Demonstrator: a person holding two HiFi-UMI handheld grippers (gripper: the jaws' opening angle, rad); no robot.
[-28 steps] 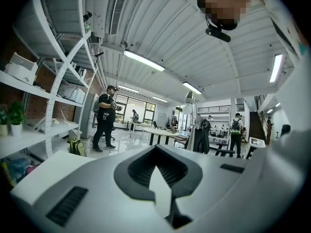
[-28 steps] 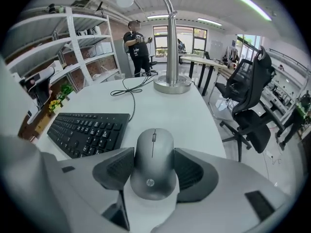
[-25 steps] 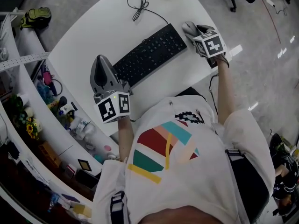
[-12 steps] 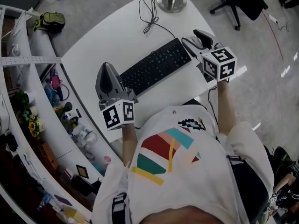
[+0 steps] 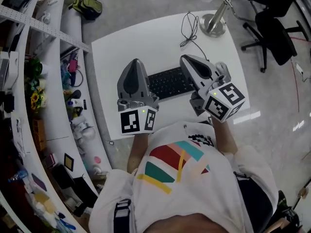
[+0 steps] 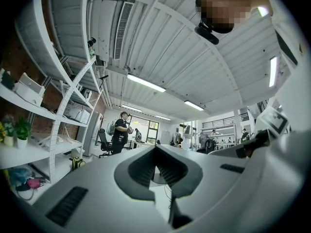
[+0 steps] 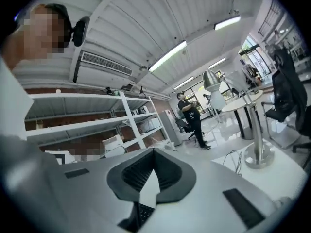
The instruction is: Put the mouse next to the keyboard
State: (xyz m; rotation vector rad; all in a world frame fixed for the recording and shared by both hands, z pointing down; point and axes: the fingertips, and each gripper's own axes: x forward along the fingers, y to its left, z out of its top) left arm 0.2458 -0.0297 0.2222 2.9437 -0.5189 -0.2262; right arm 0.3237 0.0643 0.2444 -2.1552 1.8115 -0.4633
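Note:
A black keyboard [image 5: 169,83] lies on the white desk [image 5: 141,40], partly hidden behind both grippers. A small grey mouse [image 5: 222,70] rests on the desk by the keyboard's right end, just right of my right gripper [image 5: 185,58]. That gripper is raised above the desk and apart from the mouse, its jaws closing together with nothing between them [image 7: 153,151]. My left gripper [image 5: 134,62] hovers over the keyboard's left end, shut and empty [image 6: 155,148]. Keyboard keys [image 7: 141,213] show below the right jaws.
A lamp stand [image 5: 214,24] and a looped black cable [image 5: 189,25] sit at the desk's far edge. Cluttered shelves [image 5: 73,101] run along the left. A black office chair [image 5: 277,33] stands on the floor at the right.
My right gripper has drawn back from the mouse, lifted and gone from open to shut. The left gripper has risen too. The head view has swung so the desk sits further back.

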